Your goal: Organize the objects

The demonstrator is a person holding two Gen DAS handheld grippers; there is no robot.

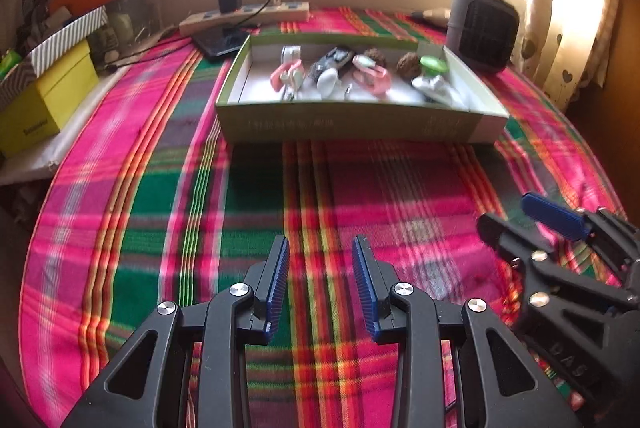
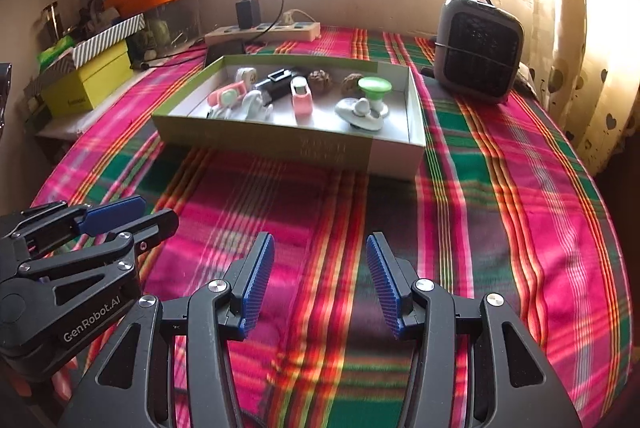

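A shallow green and white cardboard box (image 1: pixel 360 125) (image 2: pixel 280 145) lies on the plaid cloth ahead of both grippers. Inside it are several small things: pink toy cars (image 1: pixel 376 77) (image 2: pixel 301 99), a black gadget (image 1: pixel 330 61) (image 2: pixel 276 83), two brown pine cones (image 1: pixel 408 65) (image 2: pixel 322 79), a green-topped piece (image 1: pixel 432 64) (image 2: pixel 374 87) and white plastic bits (image 1: pixel 328 81) (image 2: pixel 360 111). My left gripper (image 1: pixel 320 248) hovers open over the cloth, nothing between its blue pads. My right gripper (image 2: pixel 320 242) is open and empty too, well short of the box.
A grey heater (image 1: pixel 482 27) (image 2: pixel 478 47) stands right of the box. Behind the box lie a power strip (image 1: pixel 248 15) (image 2: pixel 264 29) with a black charger and a dark phone (image 1: pixel 220 41). Yellow and striped boxes (image 1: pixel 44 95) (image 2: pixel 92 79) sit at the left edge.
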